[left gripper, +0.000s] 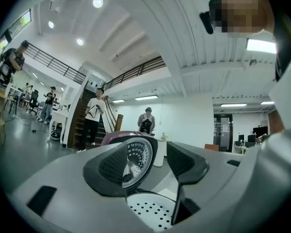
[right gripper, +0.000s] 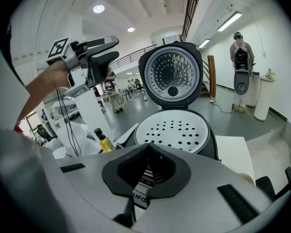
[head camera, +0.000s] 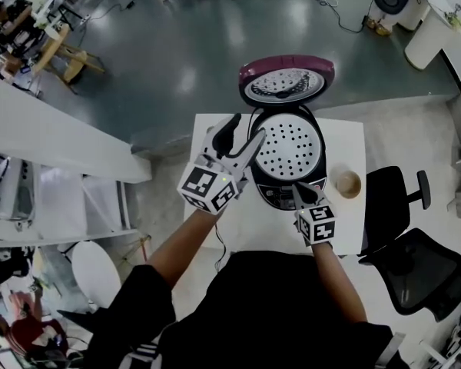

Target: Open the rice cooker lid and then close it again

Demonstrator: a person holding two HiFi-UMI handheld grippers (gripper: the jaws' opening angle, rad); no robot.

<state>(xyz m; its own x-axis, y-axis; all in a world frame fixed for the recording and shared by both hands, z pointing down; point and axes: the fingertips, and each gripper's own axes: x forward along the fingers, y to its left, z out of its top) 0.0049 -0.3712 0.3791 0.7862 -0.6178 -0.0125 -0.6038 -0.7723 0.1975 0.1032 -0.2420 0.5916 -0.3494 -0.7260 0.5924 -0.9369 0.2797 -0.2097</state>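
Note:
The rice cooker [head camera: 290, 181] stands on a white table [head camera: 215, 229] with its maroon lid [head camera: 286, 81] swung up and back. A white perforated tray [head camera: 290, 148] fills the pot. My left gripper [head camera: 242, 135] hovers open over the cooker's left rim, holding nothing. In the left gripper view the raised lid [left gripper: 137, 161] shows between the open fingers, with the tray [left gripper: 153, 211] below. My right gripper [head camera: 298, 188] is shut and empty at the cooker's front panel. The right gripper view looks over its closed tips [right gripper: 148, 148] to the tray [right gripper: 172, 131], the upright lid [right gripper: 172, 74] and the left gripper [right gripper: 104, 50].
A small tan cup [head camera: 347, 183] sits on the table right of the cooker. A black office chair [head camera: 403, 237] stands at the table's right. A yellow bottle [right gripper: 104, 142] is left of the cooker. Several people stand far off on the floor.

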